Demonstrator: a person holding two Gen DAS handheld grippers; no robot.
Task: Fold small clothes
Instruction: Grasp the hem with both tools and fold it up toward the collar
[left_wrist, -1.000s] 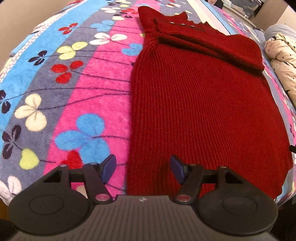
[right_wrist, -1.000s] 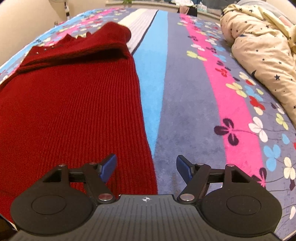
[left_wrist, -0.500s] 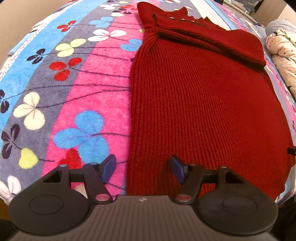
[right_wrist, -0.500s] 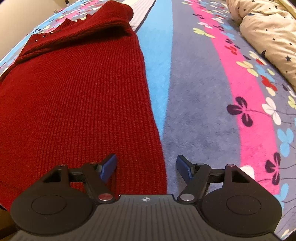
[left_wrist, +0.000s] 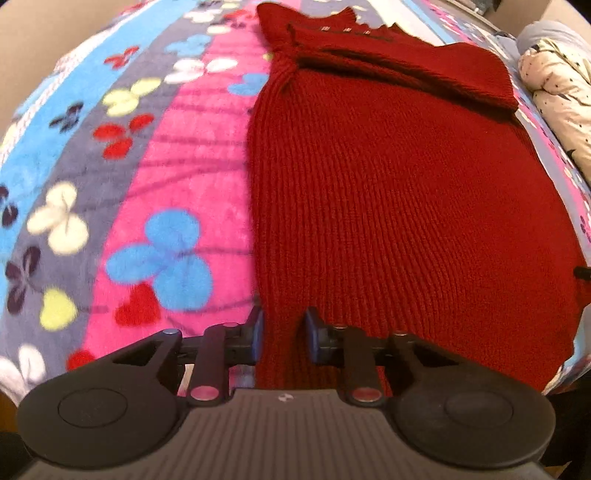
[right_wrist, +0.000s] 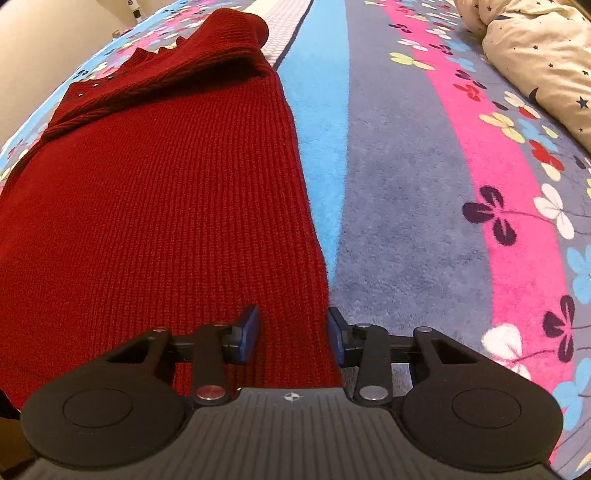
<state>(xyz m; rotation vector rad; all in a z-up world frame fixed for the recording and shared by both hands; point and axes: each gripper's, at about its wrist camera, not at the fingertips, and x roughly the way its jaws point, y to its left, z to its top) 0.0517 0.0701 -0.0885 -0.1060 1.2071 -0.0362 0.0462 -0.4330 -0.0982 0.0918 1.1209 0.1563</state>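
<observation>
A dark red knitted sweater (left_wrist: 399, 192) lies flat on a flowered blanket, collar at the far end and sleeves folded across the top. My left gripper (left_wrist: 283, 334) straddles the near left hem corner, its blue pads closing on the knit with a narrow gap still between them. In the right wrist view the sweater (right_wrist: 159, 192) fills the left half. My right gripper (right_wrist: 291, 332) straddles the near right hem corner, its pads close on either side of the edge.
The blanket (left_wrist: 110, 184) has pink, blue and grey stripes with flowers. A cream star-print duvet (right_wrist: 535, 55) is bunched at the far right. The bed's near edge lies just below both grippers.
Both grippers have narrowed from wide open and moved forward, so the sweater's hem corners now sit between the pads. The sweater itself has not shifted.
</observation>
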